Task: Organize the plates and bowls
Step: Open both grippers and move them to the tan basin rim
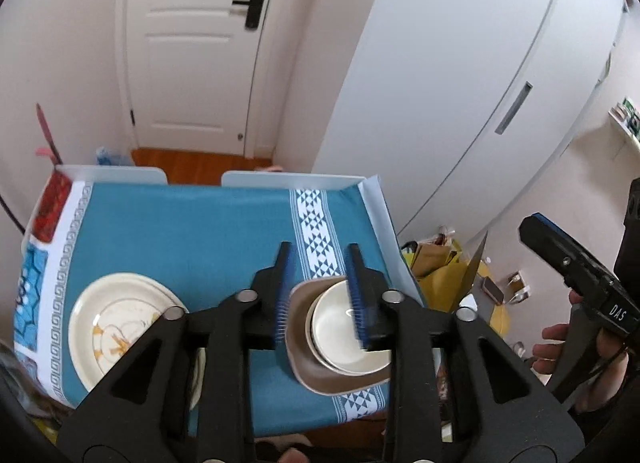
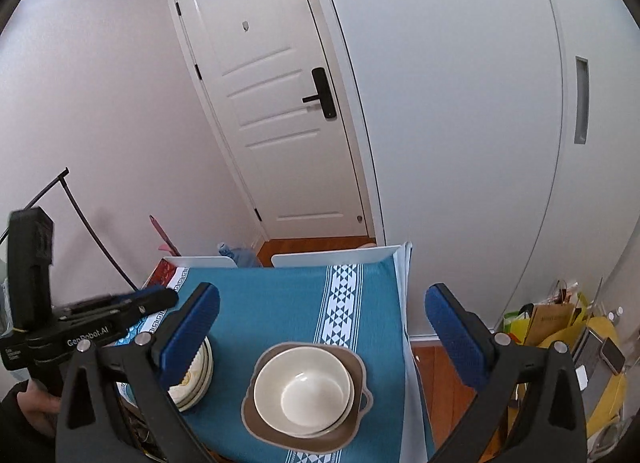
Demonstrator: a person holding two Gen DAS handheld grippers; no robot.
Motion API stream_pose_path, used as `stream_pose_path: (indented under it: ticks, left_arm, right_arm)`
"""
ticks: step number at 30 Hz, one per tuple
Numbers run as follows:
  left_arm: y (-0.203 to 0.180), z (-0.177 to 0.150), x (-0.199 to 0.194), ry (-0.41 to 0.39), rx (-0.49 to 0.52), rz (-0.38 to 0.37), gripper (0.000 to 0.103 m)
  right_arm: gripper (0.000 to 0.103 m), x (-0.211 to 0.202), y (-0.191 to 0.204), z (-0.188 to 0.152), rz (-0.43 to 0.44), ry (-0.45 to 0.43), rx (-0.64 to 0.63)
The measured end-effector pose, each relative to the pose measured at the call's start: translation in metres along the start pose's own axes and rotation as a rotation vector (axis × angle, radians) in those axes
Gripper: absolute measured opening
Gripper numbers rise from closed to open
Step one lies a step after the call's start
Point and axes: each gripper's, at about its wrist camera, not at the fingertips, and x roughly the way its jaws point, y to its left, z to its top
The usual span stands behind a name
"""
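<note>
On the table [image 2: 280, 303], the bowls [image 2: 304, 391] sit nested, cream inside brown, near the right edge, so they look sorted. The plates [image 1: 120, 327] are stacked toward the left edge. Both grippers hang above, touching nothing: the right gripper [image 2: 320, 327] has its jaws wide apart, the left gripper [image 1: 320, 291] partly apart. The left linkage hides part of the plates; how many there are is unclear.
</note>
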Motion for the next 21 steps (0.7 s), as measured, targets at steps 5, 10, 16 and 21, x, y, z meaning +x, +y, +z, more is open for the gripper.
stream_pose_path:
  ticks: [5, 10, 16, 21]
  left_arm:
    - [0.004, -0.002, -0.007, -0.059, -0.021, -0.025, 0.103]
    - [0.007, -0.006, -0.007, -0.082, 0.009, 0.076, 0.103]
    - [0.014, -0.017, 0.025, 0.060, 0.049, 0.126, 0.103]
    - [0.033, -0.042, 0.063, 0.261, 0.011, 0.113, 0.103]
  right_arm:
    - [0.102, 0.001, -0.001, 0.001, -0.003, 0.008, 0.002]
    - [0.102, 0.004, -0.004, -0.003, -0.025, 0.028, -0.002]
    - [0.102, 0.018, -0.009, -0.023, -0.091, 0.204, -0.047]
    - [0.102, 0.030, -0.016, -0.055, -0.151, 0.358, -0.046]
